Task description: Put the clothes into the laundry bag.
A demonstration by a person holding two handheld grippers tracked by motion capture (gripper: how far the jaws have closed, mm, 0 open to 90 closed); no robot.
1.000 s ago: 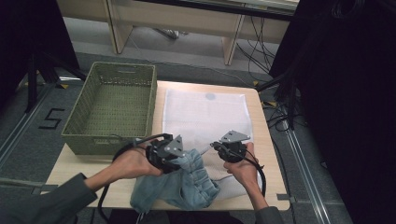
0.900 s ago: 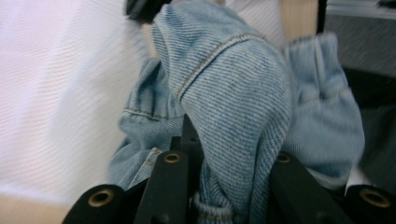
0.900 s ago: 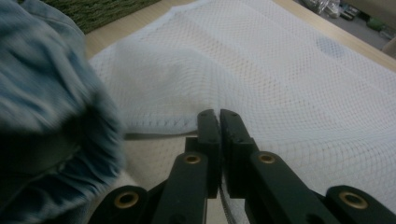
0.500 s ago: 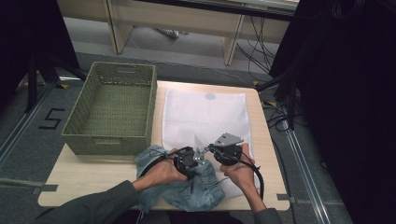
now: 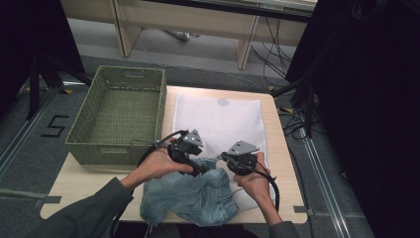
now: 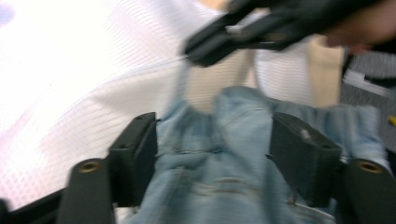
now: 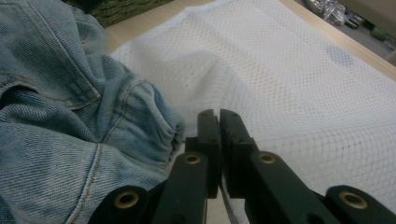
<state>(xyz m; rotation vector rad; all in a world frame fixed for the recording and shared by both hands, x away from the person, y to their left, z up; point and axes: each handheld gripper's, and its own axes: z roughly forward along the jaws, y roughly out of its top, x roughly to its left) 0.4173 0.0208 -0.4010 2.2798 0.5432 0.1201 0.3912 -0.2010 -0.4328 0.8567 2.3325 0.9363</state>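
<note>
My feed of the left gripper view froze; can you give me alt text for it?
The left gripper's open jaws straddle bunched light-blue denim jeans without pressing them. Beyond lies a white mesh bag, whose edge the right gripper pinches shut.

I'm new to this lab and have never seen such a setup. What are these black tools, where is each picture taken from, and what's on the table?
A person holds two hand-held clamps. The high view looks down on the table; each of the other two views rides on one clamp, looking along its black fingers. On the table lie a green basket, a white mesh bag and a denim garment. The left gripper has just been opening; the denim sits between its fingers, which do not press it. The right gripper is shut, seemingly pinching the mesh bag's edge beside the denim.
</note>
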